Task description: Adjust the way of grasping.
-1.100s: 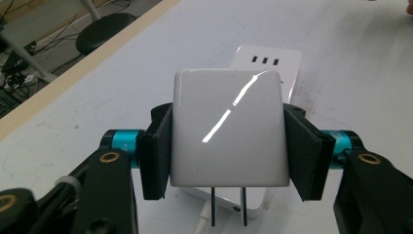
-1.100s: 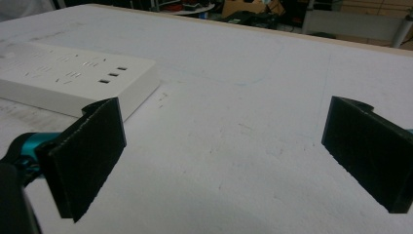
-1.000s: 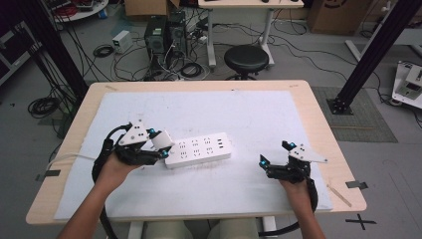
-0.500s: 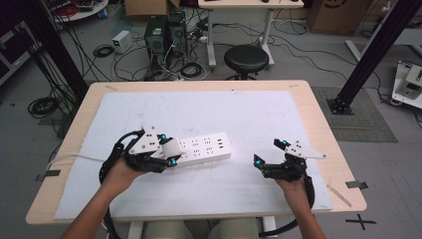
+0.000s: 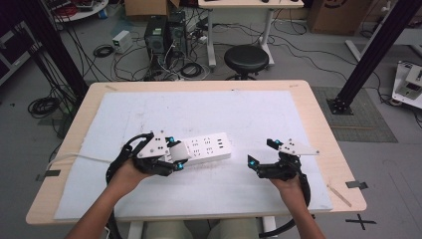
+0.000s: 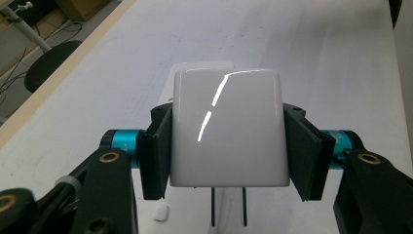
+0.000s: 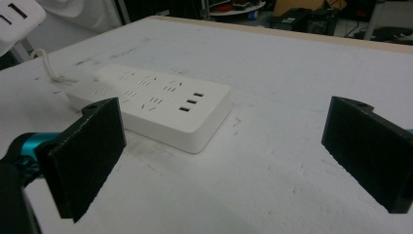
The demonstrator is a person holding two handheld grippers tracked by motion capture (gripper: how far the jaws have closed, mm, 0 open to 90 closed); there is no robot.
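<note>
Clamped in the left gripper [image 6: 225,146]: a glossy white, rounded-square plastic plug adapter [image 6: 226,129], held squarely by its two side faces, two thin dark prongs showing beneath it. Lying flat on the white-covered worktop [image 5: 278,114] just beyond that gripper: a white rectangular plastic power strip [image 5: 206,148] with rows of sockets and three small USB ports at its right end, its white cord trailing off toward the left edge. Right gripper [image 5: 263,153] spread wide, holding nothing, hovering over the worktop well to the right of the strip.

Likely step, judged from the layout: seating the adapter in a socket. Best done by lining the prongs up with one slot pair first, keeping the adapter level, then pressing straight in without twisting. Worth bringing the free right gripper onto the strip's far end to pin it, since a light strip on a smooth cover may slide under the push.

Against the earlier frames: left gripper shifted rightward, closer over the strip's left end; right gripper drawn slightly inward; strip itself unmoved.
</note>
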